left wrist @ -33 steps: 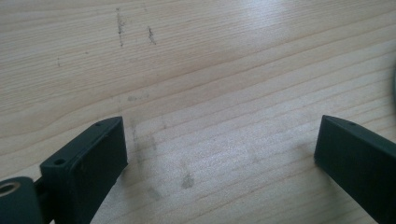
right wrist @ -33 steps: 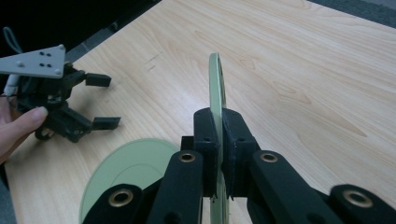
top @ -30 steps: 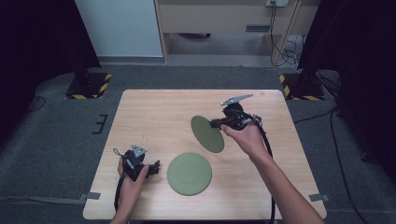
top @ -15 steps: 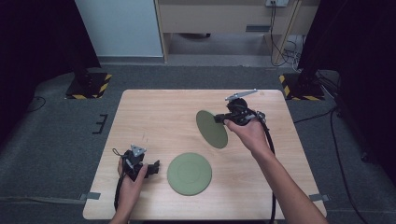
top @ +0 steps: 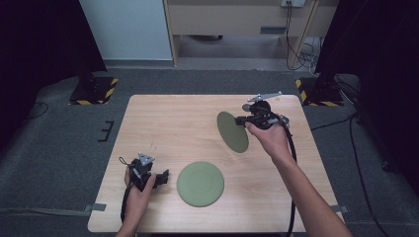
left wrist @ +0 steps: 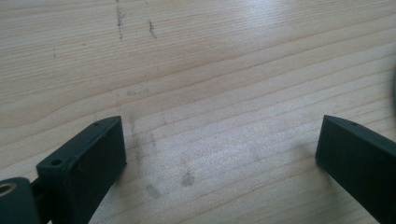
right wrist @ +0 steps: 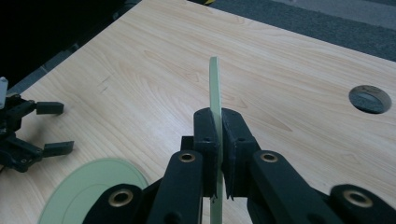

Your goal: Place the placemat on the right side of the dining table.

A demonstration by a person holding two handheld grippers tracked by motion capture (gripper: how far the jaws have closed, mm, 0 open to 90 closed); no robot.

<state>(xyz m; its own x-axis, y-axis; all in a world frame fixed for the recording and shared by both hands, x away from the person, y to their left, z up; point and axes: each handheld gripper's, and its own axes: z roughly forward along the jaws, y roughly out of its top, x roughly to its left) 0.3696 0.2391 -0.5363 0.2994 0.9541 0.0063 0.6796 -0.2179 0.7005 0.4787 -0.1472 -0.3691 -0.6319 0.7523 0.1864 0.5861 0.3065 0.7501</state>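
High view: 1 green plate (top: 232,131) is held on edge above the table (top: 168,123) in the closed right gripper (top: 242,120). It should be levelled before lowering onto plate 2 (top: 200,183). Left gripper (top: 165,176) jaws are open, empty.

Your table (top: 173,128) is pale wood with the grain running across it. In the left gripper view, dark scuffs (left wrist: 187,177) mark the boards. The right gripper view shows a round hole (right wrist: 370,99) cut through the top. A grey carpet (top: 59,148) lies all around. Tape (top: 97,207) sits on it at the near left corner, and another strip (top: 341,209) at the near right. A black bracket (top: 106,131) lies on the carpet just left of the table. Beyond the far corners stand two bases with yellow-and-black stripes – one left (top: 94,91), one right (top: 316,94). Farther back you have a white panel (top: 128,29), a wooden cabinet (top: 232,17) and loose cables (top: 301,49).
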